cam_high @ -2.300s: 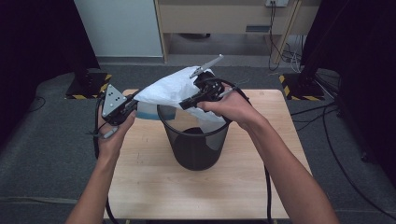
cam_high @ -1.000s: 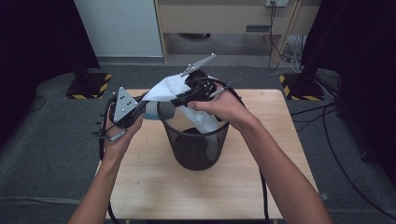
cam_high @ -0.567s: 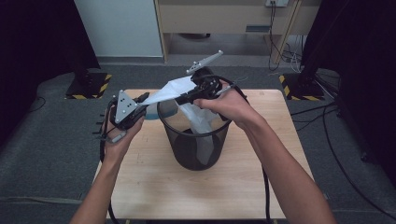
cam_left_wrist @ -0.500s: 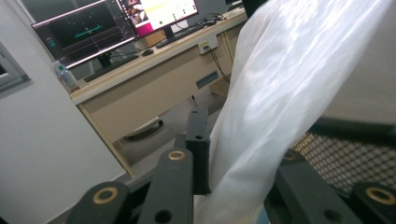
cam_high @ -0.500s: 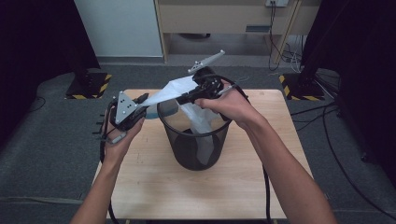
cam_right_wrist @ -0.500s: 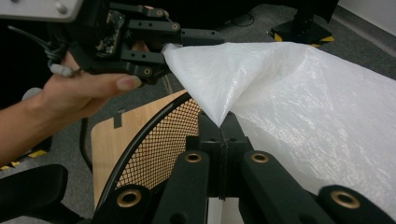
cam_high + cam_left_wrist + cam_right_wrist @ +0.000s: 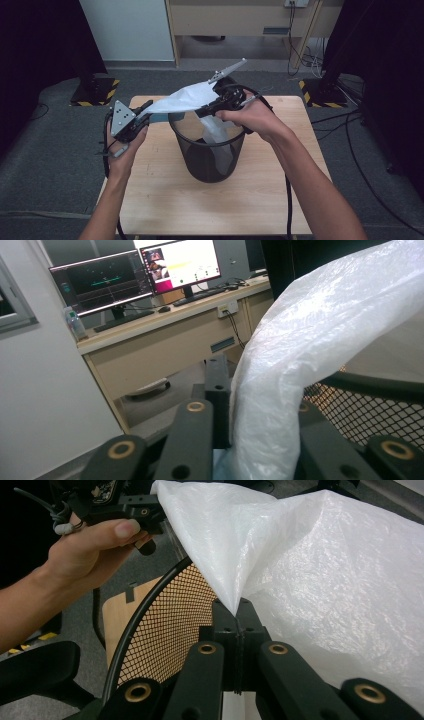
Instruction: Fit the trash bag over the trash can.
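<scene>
High view: a black mesh bin (image 7: 207, 150) stands near the middle of a wooden table (image 7: 165, 200), and a white plastic bag (image 7: 185, 100) is stretched above its rim between two grippers. The left gripper (image 7: 142, 111) sits just left of the bin and holds the bag's left end; the right gripper (image 7: 202, 111) is over the bin's far rim, with part of the bag hanging down inside the bin below it. A forearm comes in from the bottom on each side.

Left gripper view: the bag (image 7: 310, 340) runs up and to the right from between the black jaws, over the bin's rim (image 7: 370, 385). The jaws have just been closing, and the film is caught between them — the grip holds the bag. Behind, a desk (image 7: 165, 335) carries two monitors (image 7: 145, 270).

Right gripper view: the jaws are pressed together on a pinched point of the bag (image 7: 300, 570), which fans out upward from the tips. The bin's mesh wall (image 7: 170, 630) curves just to the left. Farther off, the left hand (image 7: 90, 550) grips the left gripper (image 7: 150, 514) — it meets the bag's upper corner there.
</scene>
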`<action>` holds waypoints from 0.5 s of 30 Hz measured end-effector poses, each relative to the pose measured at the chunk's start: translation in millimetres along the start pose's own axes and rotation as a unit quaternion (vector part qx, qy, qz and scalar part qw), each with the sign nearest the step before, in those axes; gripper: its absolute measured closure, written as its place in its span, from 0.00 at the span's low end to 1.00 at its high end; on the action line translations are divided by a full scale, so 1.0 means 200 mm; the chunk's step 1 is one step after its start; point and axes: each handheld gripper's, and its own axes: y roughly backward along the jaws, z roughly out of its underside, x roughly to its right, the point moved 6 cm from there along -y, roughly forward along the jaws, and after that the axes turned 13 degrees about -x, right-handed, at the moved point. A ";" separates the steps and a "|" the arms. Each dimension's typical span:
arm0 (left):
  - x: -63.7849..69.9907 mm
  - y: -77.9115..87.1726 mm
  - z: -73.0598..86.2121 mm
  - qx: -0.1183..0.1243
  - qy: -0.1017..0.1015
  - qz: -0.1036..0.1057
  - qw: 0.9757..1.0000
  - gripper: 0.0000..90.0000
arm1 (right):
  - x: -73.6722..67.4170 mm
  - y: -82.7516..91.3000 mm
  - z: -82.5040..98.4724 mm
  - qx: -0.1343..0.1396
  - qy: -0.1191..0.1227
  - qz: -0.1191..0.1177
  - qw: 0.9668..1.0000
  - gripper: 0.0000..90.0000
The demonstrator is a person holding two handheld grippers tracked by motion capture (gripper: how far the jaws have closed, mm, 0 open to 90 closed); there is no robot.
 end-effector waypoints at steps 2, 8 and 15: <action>0.00 0.00 -0.01 -0.003 -0.010 0.005 1.000 0.97 | 0.00 0.00 0.00 0.002 0.000 -0.002 1.000 1.00; 0.01 0.01 -0.05 -0.007 -0.030 0.012 0.999 1.00 | 0.00 0.00 -0.01 0.007 0.006 0.010 1.000 0.75; 0.02 -0.01 -0.05 -0.013 -0.035 0.015 0.999 1.00 | 0.00 0.01 -0.06 0.024 0.003 0.027 0.999 0.48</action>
